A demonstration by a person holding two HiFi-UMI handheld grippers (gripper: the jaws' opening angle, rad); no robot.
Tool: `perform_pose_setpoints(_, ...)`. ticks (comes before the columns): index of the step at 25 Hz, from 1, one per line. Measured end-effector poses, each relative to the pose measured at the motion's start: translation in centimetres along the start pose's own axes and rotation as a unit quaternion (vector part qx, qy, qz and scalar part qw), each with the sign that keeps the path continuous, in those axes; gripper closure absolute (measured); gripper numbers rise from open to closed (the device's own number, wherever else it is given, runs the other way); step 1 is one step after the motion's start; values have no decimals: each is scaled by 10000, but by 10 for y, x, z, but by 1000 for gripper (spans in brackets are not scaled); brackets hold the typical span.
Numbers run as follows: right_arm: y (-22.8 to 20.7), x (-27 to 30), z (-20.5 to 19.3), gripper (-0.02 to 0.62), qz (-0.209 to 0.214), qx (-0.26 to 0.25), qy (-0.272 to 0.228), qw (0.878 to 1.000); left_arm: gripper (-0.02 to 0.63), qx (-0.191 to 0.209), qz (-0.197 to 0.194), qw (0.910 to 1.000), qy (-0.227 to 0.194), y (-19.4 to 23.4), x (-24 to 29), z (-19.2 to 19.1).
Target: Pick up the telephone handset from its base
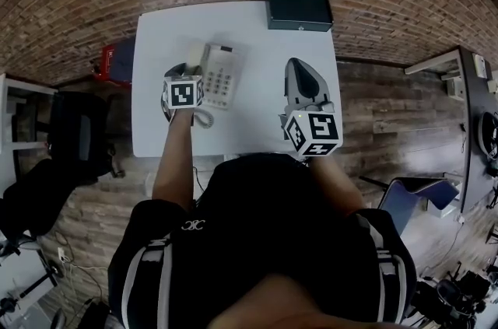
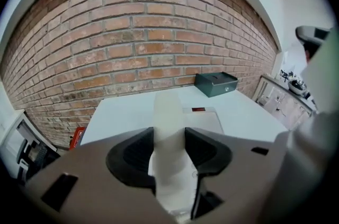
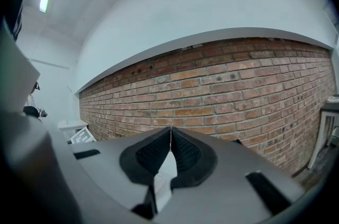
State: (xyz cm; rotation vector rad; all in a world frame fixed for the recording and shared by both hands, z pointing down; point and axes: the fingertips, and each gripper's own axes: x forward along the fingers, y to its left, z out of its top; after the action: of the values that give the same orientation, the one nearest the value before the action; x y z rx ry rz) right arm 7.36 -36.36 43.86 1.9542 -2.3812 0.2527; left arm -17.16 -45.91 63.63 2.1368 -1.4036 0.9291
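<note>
A cream telephone handset runs lengthwise between the jaws of my left gripper, and both dark pads press on its sides. In the head view the left gripper is at the left side of the grey telephone base, with the handset sticking out ahead of it. The base lies just behind the handset on the white table. My right gripper hovers over the table's right part, shut with nothing in it. In its own view the right gripper faces the brick wall.
A black box stands at the table's far right corner; the left gripper view shows the black box too. The coiled cord lies near the table's front left. A red object sits beside the table's left edge. The brick wall runs behind.
</note>
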Motion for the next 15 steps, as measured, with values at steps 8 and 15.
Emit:
perform_pose_setpoints(8, 13, 6, 6, 597, 370, 54, -167, 9992, 425, -69, 108, 9966, -820, -4, -53, 39)
perform_pose_setpoints(15, 28, 13, 14, 597, 739, 123, -335, 9966, 425, -29, 261, 9867, -1607, -14, -113, 83)
